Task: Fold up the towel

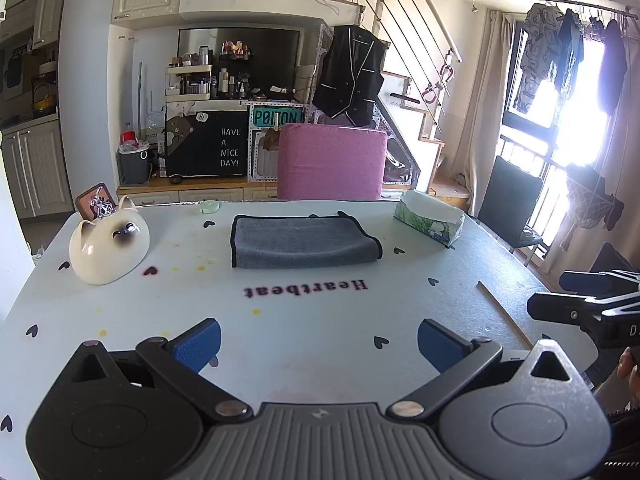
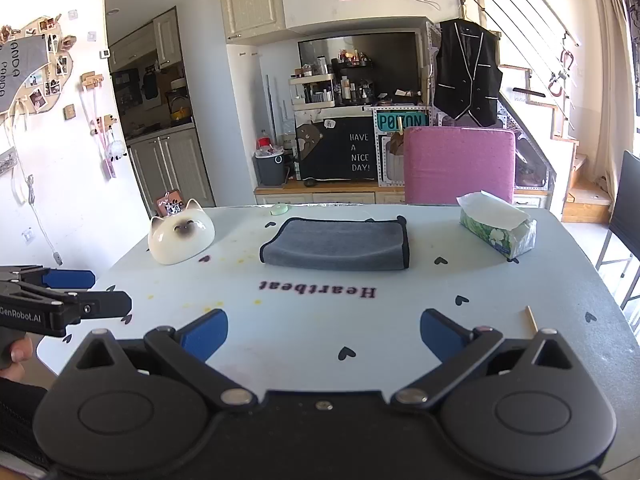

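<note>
The pale table (image 1: 120, 312) with its heart print fills the lower half of both frames, and the pink chair (image 1: 332, 160) stands behind its far edge at frame centre. The grey towel (image 1: 300, 242) lies flat at the middle of the left wrist view, just above the printed word, and already looks doubled over, with a rounded fold along its near side and black-trimmed edges at the ends. The left gripper (image 1: 318, 344) sits low in the frame with its blue pads spread wide and nothing between them, well short of the towel. The right gripper (image 2: 324, 334) is likewise spread wide and empty, also well short of the cloth. To the left of the towel sits a cat-shaped ceramic dish (image 1: 109, 250), to the right a tissue box (image 1: 430, 220), and a thin wooden stick (image 2: 532, 320) lies near the lower right. As I judge it, the main risk is a pinch that catches only the top layer, so the fold opens as it lifts. A sweeping reach could also drag the cloth toward the dish or the tissue box and knock either one. If the two claws close on uneven corners, the next fold will probably come out skewed.
</note>
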`<state>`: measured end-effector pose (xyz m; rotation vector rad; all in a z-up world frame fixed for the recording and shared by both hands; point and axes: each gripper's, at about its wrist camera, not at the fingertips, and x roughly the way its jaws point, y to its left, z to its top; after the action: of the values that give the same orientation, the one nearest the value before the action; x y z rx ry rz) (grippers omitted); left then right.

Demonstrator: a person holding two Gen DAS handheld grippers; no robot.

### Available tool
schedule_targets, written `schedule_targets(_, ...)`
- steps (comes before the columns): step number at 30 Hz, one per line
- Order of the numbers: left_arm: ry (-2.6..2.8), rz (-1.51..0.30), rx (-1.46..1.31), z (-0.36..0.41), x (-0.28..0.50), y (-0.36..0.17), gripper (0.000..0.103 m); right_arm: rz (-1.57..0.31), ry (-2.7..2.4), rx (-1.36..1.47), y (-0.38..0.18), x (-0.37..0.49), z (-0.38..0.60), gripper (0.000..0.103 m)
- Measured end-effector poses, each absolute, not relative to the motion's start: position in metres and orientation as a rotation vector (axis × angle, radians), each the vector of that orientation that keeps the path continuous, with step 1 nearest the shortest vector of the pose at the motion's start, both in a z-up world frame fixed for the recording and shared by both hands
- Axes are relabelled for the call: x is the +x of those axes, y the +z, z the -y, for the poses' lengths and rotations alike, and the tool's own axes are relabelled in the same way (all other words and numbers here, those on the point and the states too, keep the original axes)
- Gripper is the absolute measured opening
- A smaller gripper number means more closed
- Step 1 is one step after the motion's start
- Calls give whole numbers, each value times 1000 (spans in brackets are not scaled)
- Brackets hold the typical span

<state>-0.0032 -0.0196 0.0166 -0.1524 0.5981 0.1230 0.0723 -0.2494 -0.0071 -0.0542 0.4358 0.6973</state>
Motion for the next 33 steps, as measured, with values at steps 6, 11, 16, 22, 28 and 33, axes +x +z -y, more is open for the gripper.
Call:
schedule_targets(6,122,-598,-154,19,-2,16,103,-434,697,-55,-7,72,249,102)
schedule_targets(11,123,-598,-153,19,-3,16,103,-435,699,-54,-7,72,250,102)
schedule_targets(16,122,-597,-154,19,-3,16,103,-433,699,-56,-7,71,250,102)
schedule_targets(22,122,-598,-154,18,-3,16,103,-431,700,-57,-6,69,249,102)
schedule_targets(28,122,-597,-155,19,-2,16,103,-430,699,-57,-6,68,249,102)
schedule_targets(33,122,-595,-154,19,-2,16,103,-430,701,-58,-6,68,249,102)
